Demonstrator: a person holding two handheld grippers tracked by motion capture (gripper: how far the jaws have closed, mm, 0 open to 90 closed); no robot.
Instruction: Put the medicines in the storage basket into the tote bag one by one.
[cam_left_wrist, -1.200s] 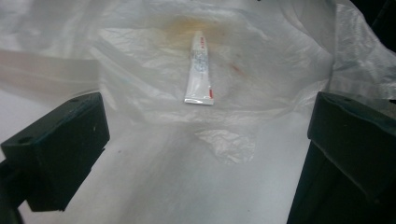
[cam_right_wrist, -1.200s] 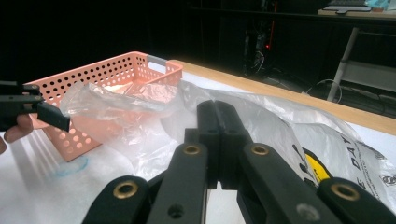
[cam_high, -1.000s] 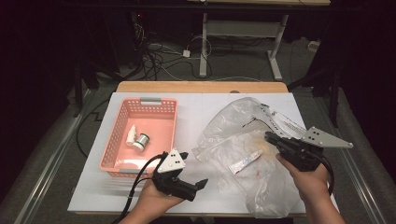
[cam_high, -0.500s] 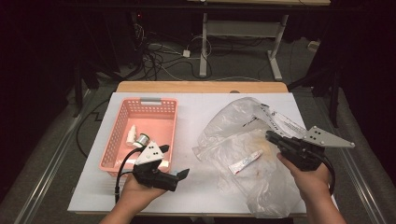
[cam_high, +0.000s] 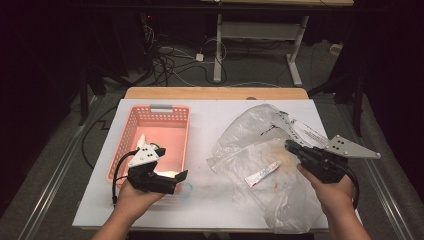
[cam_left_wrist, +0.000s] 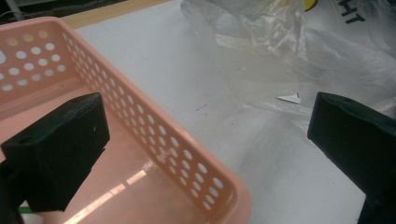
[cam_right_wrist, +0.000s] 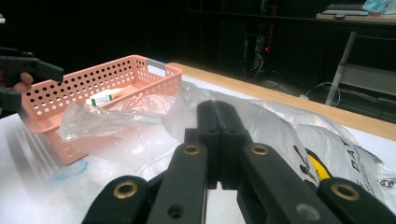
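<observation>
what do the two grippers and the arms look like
Both grippers are black. The left gripper has blocky, flat-faced jaws, a pale grey three-cornered plate with dark dots on top and a black cable looping from it. The right gripper carries a longer grey plate with dots, linkage arms with brass-coloured rivets and a black cable. Both forearms are bare, with no sleeves or gloves.

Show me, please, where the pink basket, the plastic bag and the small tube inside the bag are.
pink basket (cam_high: 163, 114), high view, far rim
plastic bag (cam_high: 250, 127), high view, upper crumpled part
small tube (cam_high: 263, 174), high view, middle of its body
</observation>
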